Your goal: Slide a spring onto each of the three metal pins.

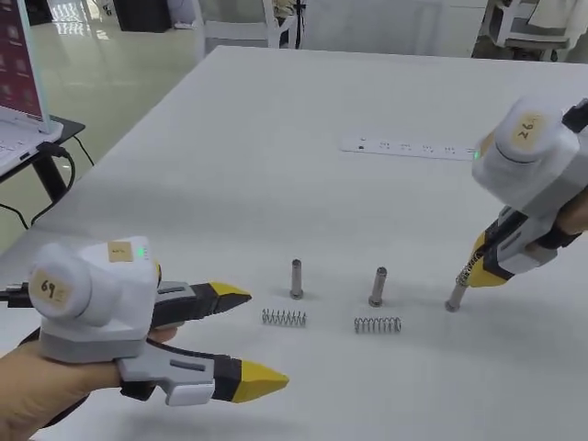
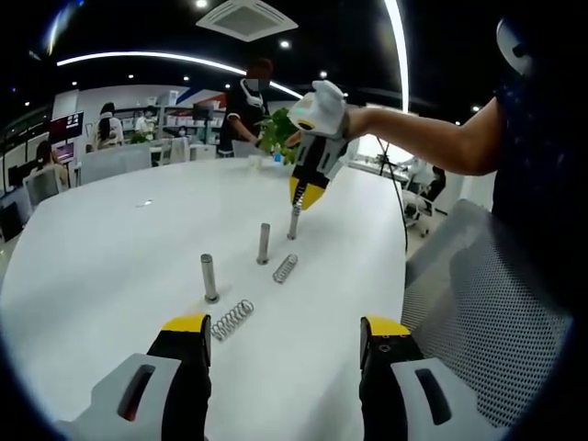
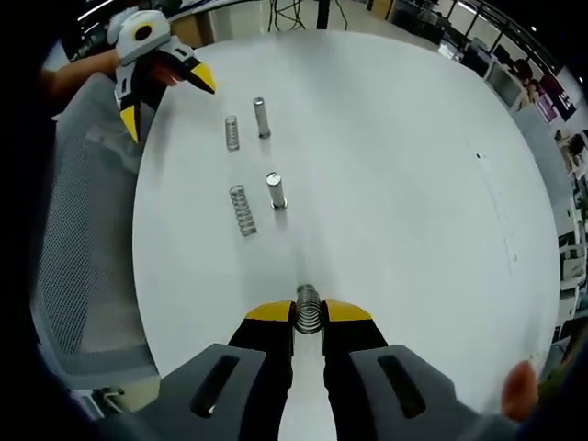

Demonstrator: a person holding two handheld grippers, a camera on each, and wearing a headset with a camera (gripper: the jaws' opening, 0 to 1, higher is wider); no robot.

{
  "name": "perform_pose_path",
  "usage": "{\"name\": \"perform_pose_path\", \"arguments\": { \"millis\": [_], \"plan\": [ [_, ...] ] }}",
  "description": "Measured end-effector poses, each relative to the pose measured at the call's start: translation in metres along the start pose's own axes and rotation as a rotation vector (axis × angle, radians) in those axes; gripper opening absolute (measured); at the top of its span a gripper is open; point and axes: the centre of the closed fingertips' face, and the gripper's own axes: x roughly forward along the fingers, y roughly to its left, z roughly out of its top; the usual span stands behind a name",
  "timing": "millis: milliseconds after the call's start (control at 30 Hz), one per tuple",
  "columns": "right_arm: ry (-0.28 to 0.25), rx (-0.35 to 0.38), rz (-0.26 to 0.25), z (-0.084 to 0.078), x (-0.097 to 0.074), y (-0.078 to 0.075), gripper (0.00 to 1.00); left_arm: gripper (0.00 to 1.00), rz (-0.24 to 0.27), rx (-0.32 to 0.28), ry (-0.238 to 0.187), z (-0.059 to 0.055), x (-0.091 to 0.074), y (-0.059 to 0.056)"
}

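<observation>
On the white tabletop (image 1: 276, 138) three short grey metal pins stand in a row. The left pin (image 1: 296, 278) and the middle pin (image 1: 378, 287) are bare. Just in front of each lies a small silver coil spring on its side: the left spring (image 1: 284, 318) and the middle spring (image 1: 378, 324), neither touching its pin.

The right gripper (image 1: 473, 271), white with yellow jaw tips, has its jaws clamped on a third coil spring (image 3: 309, 306). It holds this spring in line with the right pin (image 1: 453, 297), which leans slightly. The spring's lower end seems to sit over the pin's top.

The left gripper (image 1: 248, 335) hovers low at the near left, jaws wide apart and holding nothing, pointing toward the left spring. A round sticker on it reads "69" in handwriting. The sticker on the right gripper is turned away and I cannot read it surely.

A white power strip (image 1: 409, 147) lies farther back. A white laptop (image 1: 14, 92) sits on a stand at the left, and its screen text is too small to read.
</observation>
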Motion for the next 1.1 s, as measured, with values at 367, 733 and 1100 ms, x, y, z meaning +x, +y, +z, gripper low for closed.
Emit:
{"name": "perform_pose_path", "arguments": {
  "millis": [367,733,1100],
  "plan": [
    [0.034,0.016,0.019,-0.004,0.016,0.000,0.09,0.60,-0.006,0.001,0.006,-0.001,0.001,0.000],
    [0.053,0.034,0.036,-0.010,0.031,0.003,0.09,0.60,-0.007,0.000,0.009,-0.002,0.002,-0.001],
    [0.059,0.039,0.044,-0.015,0.039,0.006,0.09,0.59,-0.008,-0.009,0.005,-0.002,0.003,0.000]
  ]
}}
